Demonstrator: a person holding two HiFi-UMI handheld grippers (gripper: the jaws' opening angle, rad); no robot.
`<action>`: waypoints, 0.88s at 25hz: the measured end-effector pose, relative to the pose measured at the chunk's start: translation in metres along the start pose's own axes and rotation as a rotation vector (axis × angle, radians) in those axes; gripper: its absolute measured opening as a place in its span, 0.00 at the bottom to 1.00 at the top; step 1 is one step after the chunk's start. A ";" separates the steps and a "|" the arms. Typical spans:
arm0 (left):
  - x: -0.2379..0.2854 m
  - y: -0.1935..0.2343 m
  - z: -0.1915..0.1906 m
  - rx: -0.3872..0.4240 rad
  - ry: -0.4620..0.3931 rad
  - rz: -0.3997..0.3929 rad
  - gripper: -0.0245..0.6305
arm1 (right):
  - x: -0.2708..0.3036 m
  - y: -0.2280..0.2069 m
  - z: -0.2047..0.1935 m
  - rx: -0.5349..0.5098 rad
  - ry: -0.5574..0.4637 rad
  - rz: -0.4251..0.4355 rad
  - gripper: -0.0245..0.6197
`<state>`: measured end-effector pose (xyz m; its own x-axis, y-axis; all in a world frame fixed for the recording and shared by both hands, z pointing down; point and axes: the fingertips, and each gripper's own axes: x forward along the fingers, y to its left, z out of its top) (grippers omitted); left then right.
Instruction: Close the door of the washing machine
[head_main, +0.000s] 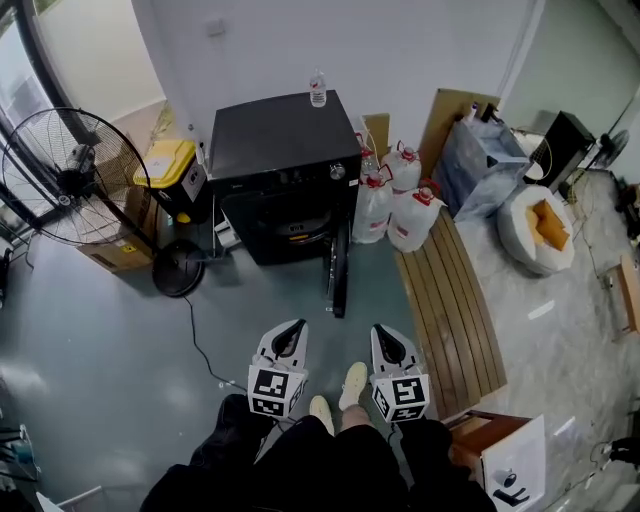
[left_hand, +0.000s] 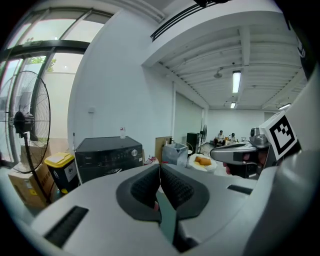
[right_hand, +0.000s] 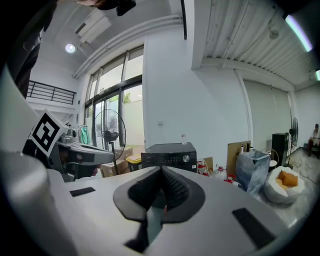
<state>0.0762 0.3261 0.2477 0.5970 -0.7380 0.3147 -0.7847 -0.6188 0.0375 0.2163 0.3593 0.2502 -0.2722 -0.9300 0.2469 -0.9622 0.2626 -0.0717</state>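
My left gripper (head_main: 292, 330) and right gripper (head_main: 384, 334) both have their jaws pressed together with nothing between them. They hang side by side, pointing toward the black front-loading washing machine (head_main: 285, 165) and well apart from it. Its dark round door (head_main: 338, 272) stands swung out toward me from the machine's right front edge, seen edge-on. It is nearer the right gripper, touching neither. The drum opening is dark, so I cannot tell what is inside.

A clear plastic bottle (head_main: 317, 88) stands on the machine's top. Left of the machine are a yellow-lidded black bin (head_main: 172, 168) and a black pedestal fan (head_main: 70, 178). Clear water jugs with red caps (head_main: 398, 205) cluster against its right side. A slatted wooden panel (head_main: 450, 310) lies on the floor right of the door. A thin black cable (head_main: 193, 335) trails between the machine and the left gripper.
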 end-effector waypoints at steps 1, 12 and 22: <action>0.010 0.003 -0.004 -0.002 0.009 0.004 0.07 | 0.011 -0.005 -0.005 0.008 0.008 0.005 0.06; 0.134 0.054 -0.067 -0.085 0.156 0.047 0.07 | 0.150 -0.051 -0.090 0.094 0.181 0.098 0.06; 0.221 0.105 -0.155 -0.177 0.275 0.080 0.08 | 0.252 -0.066 -0.194 0.113 0.357 0.177 0.06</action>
<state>0.1001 0.1400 0.4683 0.4840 -0.6667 0.5668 -0.8582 -0.4881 0.1586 0.2106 0.1573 0.5045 -0.4359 -0.7201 0.5399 -0.8998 0.3617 -0.2440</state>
